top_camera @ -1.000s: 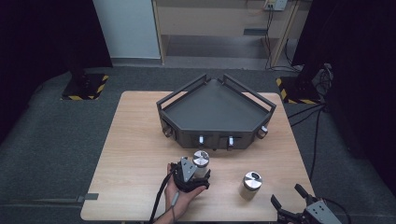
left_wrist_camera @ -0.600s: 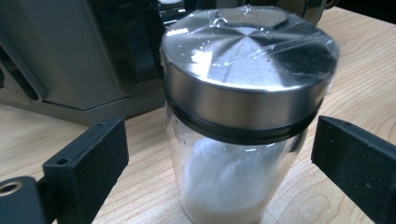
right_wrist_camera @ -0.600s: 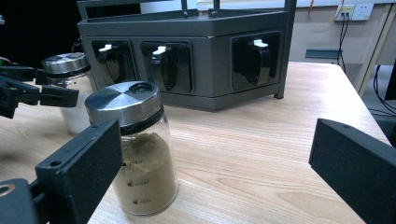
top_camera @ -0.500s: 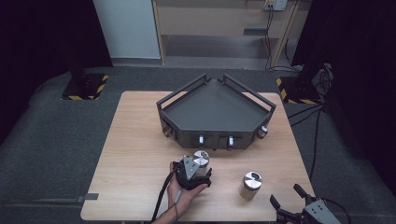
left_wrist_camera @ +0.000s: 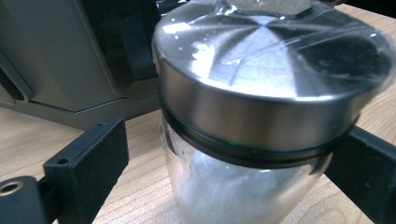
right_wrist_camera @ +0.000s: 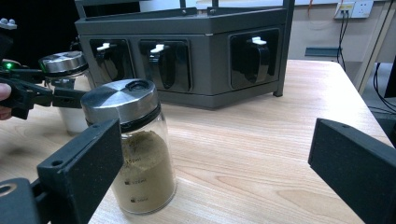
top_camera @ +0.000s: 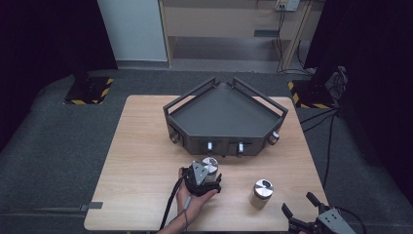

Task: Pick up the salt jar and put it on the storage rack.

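High view: dark rack (top_camera: 224,117) mid-tabletop (top_camera: 141,161); just before its front face, the left tool (top_camera: 207,176) brackets a white-powder jar (top_camera: 210,165), positioned for lifting; a brown-powder jar (top_camera: 262,193) stands nearer the front edge, right tool (top_camera: 304,214) beside it, spread wide. Left gripper view: jaws flank the white-powder jar under its steel lid (left_wrist_camera: 271,79), left jaw apart from the glass. Right gripper view: jaws apart, brown-powder jar by the left jaw, ungrasped, before the rack.
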Demonstrator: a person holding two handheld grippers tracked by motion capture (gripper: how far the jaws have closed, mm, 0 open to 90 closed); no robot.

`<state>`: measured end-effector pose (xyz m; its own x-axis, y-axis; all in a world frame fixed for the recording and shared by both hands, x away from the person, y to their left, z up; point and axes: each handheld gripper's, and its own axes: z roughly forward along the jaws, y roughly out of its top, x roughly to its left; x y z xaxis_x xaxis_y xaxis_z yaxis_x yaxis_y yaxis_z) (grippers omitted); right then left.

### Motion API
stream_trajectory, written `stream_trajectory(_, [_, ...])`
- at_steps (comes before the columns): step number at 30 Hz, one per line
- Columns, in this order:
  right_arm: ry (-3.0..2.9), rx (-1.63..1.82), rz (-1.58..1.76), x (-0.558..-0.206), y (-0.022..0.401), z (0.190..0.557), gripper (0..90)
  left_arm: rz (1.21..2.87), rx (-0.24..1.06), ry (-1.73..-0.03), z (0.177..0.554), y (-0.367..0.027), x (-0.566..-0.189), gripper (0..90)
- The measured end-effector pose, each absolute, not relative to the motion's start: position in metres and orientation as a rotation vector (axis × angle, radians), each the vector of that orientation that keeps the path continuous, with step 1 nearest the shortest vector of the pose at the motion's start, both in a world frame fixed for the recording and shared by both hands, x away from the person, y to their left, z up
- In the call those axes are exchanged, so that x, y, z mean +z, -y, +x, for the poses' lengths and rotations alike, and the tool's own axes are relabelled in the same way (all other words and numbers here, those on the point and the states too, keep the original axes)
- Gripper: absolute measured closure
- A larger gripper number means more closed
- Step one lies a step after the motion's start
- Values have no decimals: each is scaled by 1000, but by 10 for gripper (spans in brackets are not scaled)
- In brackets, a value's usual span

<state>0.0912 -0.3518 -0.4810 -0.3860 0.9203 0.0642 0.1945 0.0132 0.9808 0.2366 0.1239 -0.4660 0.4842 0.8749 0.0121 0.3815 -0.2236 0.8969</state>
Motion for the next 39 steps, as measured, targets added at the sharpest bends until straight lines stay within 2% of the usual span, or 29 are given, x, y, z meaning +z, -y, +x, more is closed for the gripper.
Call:
stream_trajectory(9, [-1646, 1422, 1157, -481, 351, 92, 36, 1811, 677, -1060, 238, -122, -467, 35])
stream_trajectory(13, [-1647, 1423, 1157, -481, 351, 92, 36, 1810, 686, -1055, 237, -122, -468, 66])
stream_trajectory(15, [-1648, 1423, 1158, -481, 351, 92, 36, 1808, 699, -1057, 236, -121, -468, 116])
stream_trajectory(23, [-1645, 1426, 1158, -481, 351, 92, 36, 1814, 704, -1038, 235, -119, -470, 205])
stream_trajectory(25, [-1644, 1425, 1160, -481, 352, 92, 36, 1810, 697, -1022, 235, -120, -472, 279])
stream_trajectory(26, [-1644, 1426, 1160, -481, 352, 92, 37, 1812, 705, -1022, 235, -119, -472, 287])
stream_trajectory(39, [-1643, 1429, 1158, -481, 352, 92, 37, 1806, 707, -1021, 234, -118, -473, 293])
